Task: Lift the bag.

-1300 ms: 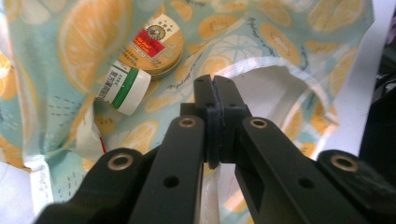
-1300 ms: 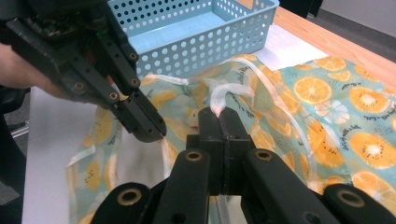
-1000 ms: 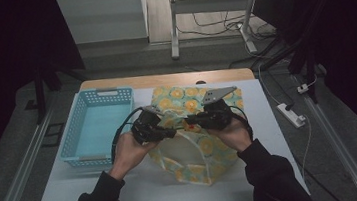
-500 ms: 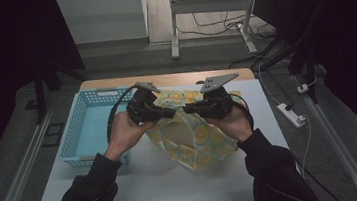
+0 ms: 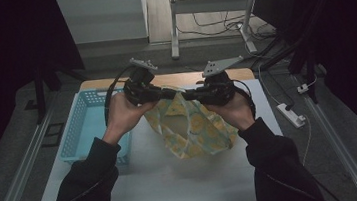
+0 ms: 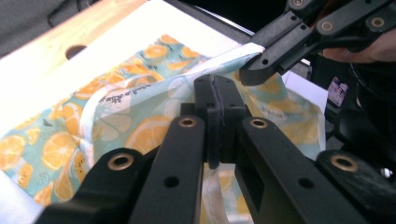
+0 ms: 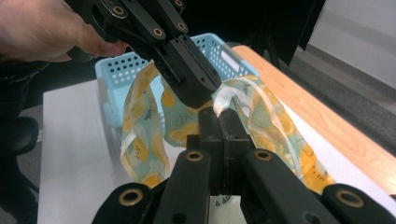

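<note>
1. The counter (image 5: 175,181) is seen with a white mat; a blue basket (image 5: 81,131) stands at its left edge.
2. The orange-print cloth (image 5: 192,129) is held up above the middle of the counter, its lower end apparently near the mat. One second ago it lay flat there.
3. The left gripper (image 5: 165,93) and right gripper (image 5: 191,94) have been raised; each has its fingers clamped on the cloth's top edge.
4. The lifting seems done; folding or placing in the basket is judged to remain.
</note>
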A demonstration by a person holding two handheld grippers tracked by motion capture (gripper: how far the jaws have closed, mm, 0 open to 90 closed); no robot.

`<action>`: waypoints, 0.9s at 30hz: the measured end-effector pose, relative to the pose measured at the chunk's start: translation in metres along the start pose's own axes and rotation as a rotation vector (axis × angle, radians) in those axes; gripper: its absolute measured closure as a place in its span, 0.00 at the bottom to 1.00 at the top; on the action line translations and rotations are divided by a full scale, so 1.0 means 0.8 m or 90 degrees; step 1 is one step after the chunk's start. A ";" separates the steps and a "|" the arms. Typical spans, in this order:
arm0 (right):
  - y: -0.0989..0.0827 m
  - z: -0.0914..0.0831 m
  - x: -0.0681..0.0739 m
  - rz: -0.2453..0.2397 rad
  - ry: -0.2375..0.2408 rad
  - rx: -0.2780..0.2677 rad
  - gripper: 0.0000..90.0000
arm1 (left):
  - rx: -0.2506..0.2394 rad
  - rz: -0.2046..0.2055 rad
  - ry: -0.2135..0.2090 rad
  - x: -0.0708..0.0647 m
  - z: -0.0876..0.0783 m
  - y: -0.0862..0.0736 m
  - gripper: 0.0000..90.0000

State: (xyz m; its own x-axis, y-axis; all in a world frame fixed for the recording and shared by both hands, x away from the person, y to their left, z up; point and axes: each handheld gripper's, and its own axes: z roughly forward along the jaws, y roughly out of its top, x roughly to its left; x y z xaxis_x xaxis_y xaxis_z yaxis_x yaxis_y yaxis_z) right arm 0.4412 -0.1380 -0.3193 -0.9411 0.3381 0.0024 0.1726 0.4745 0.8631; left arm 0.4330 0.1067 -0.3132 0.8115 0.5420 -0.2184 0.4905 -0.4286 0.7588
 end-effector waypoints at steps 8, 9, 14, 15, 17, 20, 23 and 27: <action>0.034 -0.015 -0.008 -0.003 -0.021 -0.017 1.00 | -0.036 0.004 0.014 0.002 -0.018 0.030 0.99; 0.039 -0.016 -0.009 -0.005 -0.025 -0.018 1.00 | -0.040 0.003 0.016 0.001 -0.019 0.033 0.99; 0.061 -0.024 -0.012 -0.014 -0.046 -0.022 1.00 | -0.063 0.004 0.031 0.001 -0.032 0.052 0.99; 0.065 -0.026 -0.012 -0.015 -0.050 -0.023 1.00 | -0.068 0.005 0.033 0.001 -0.034 0.056 0.99; 0.073 -0.029 -0.013 -0.018 -0.061 -0.026 1.00 | -0.077 0.006 0.041 0.001 -0.040 0.064 0.99; 0.083 -0.033 -0.016 -0.020 -0.068 -0.035 1.00 | -0.084 0.007 0.055 0.002 -0.047 0.075 0.99; 0.093 -0.039 -0.018 -0.017 -0.077 -0.045 1.00 | -0.093 0.006 0.064 0.003 -0.052 0.085 0.99; 0.105 -0.043 -0.020 -0.018 -0.087 -0.047 1.00 | -0.102 0.005 0.078 0.005 -0.056 0.096 0.99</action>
State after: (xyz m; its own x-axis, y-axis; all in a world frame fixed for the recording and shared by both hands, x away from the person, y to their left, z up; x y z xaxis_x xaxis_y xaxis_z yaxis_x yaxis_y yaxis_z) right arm 0.4610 -0.1314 -0.2300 -0.8958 0.4360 -0.0867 0.1207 0.4263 0.8965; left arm 0.4595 0.1081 -0.2281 0.7658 0.6269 -0.1436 0.4198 -0.3182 0.8500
